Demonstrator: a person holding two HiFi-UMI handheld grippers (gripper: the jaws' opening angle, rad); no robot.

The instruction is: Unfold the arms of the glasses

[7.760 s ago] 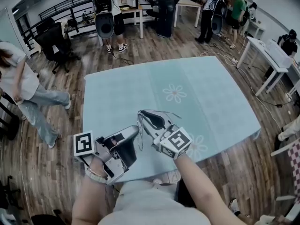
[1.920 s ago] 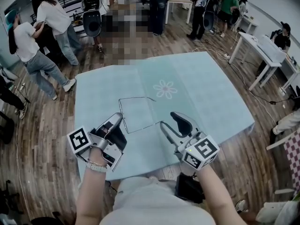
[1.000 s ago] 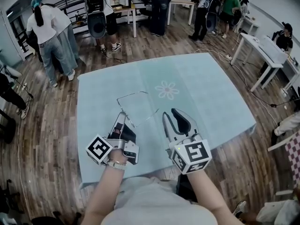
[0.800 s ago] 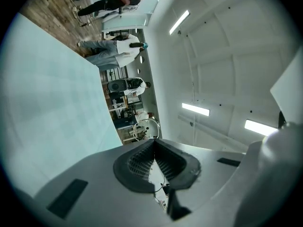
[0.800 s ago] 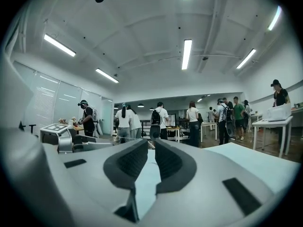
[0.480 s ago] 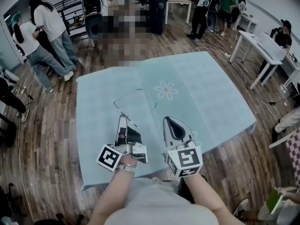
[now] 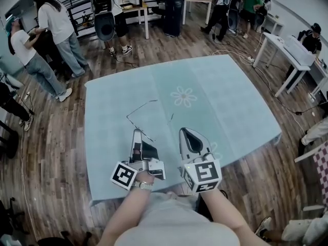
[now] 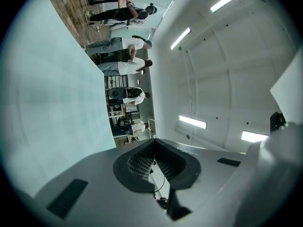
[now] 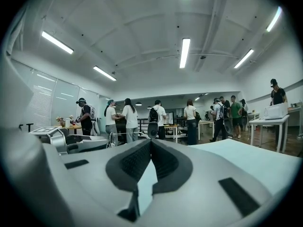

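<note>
Left gripper (image 7: 136, 133) pinches the glasses (image 7: 141, 107) by a wire arm; only the head view shows their frame. Right gripper (image 7: 185, 133) clenched, empty.

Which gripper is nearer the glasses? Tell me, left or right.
Left. The left gripper is shut on a thin arm of the wire-frame glasses, so it touches them. The right gripper, shut and empty, sits apart to their right.

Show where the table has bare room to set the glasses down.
The pale teal tablecloth is bare across its far half beyond the printed white daisy, and all along its right side. Crowded: the near middle, where the left gripper, shut on the thin wire-frame glasses, sits beside the shut right gripper.
</note>
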